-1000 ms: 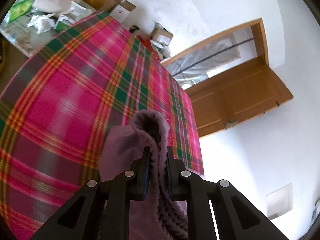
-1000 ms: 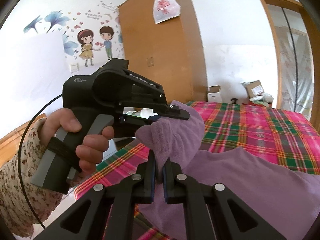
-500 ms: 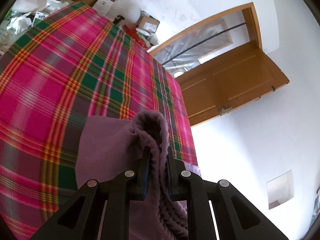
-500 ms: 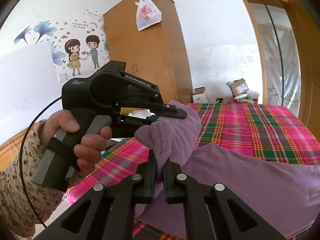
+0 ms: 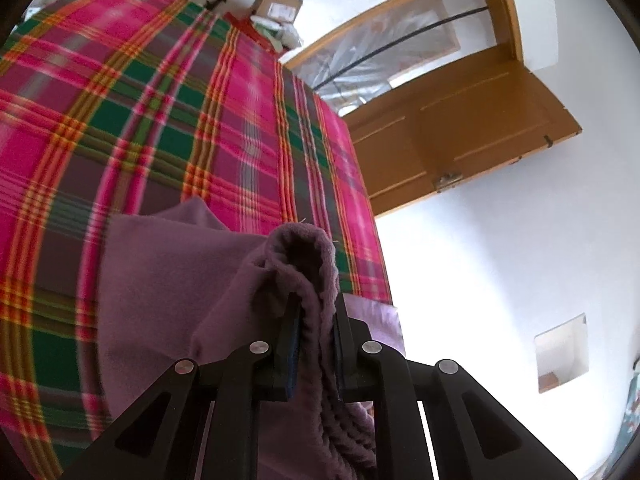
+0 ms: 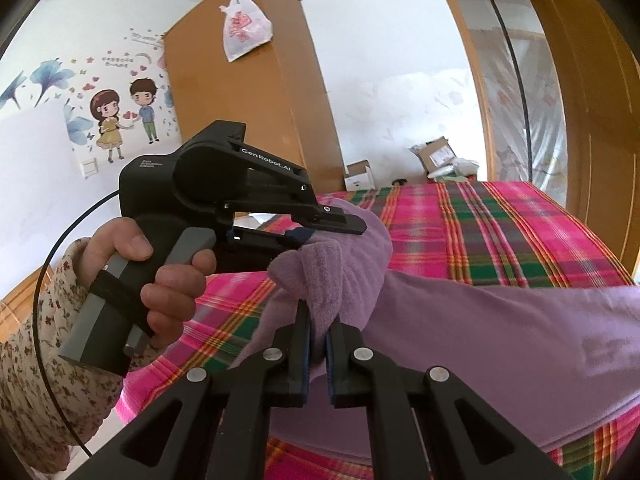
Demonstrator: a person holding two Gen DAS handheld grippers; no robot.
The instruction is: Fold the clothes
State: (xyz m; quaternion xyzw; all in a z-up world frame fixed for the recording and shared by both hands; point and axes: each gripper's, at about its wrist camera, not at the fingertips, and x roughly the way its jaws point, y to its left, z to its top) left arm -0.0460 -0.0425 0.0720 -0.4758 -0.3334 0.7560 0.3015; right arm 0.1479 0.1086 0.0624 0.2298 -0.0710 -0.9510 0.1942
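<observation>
A purple fleece garment (image 6: 500, 332) hangs between both grippers above a bed with a pink and green plaid cover (image 5: 160, 120). My left gripper (image 5: 314, 312) is shut on a bunched edge of the garment (image 5: 168, 280); it also shows in the right wrist view (image 6: 320, 228), held by a hand in a floral sleeve. My right gripper (image 6: 318, 320) is shut on another bunched edge of the same garment, close beside the left one. The rest of the garment drapes to the right over the bed (image 6: 500, 224).
A wooden wardrobe (image 6: 248, 120) with a plastic bag on it stands past the bed's far end. Cardboard boxes (image 6: 436, 156) sit on the floor by the wall. An open wooden door (image 5: 460, 132) is to the right of the bed.
Both grippers have moved together over the bed with the garment. More purple cloth now shows spread below the left gripper, and the garment stretches wider to the right.
</observation>
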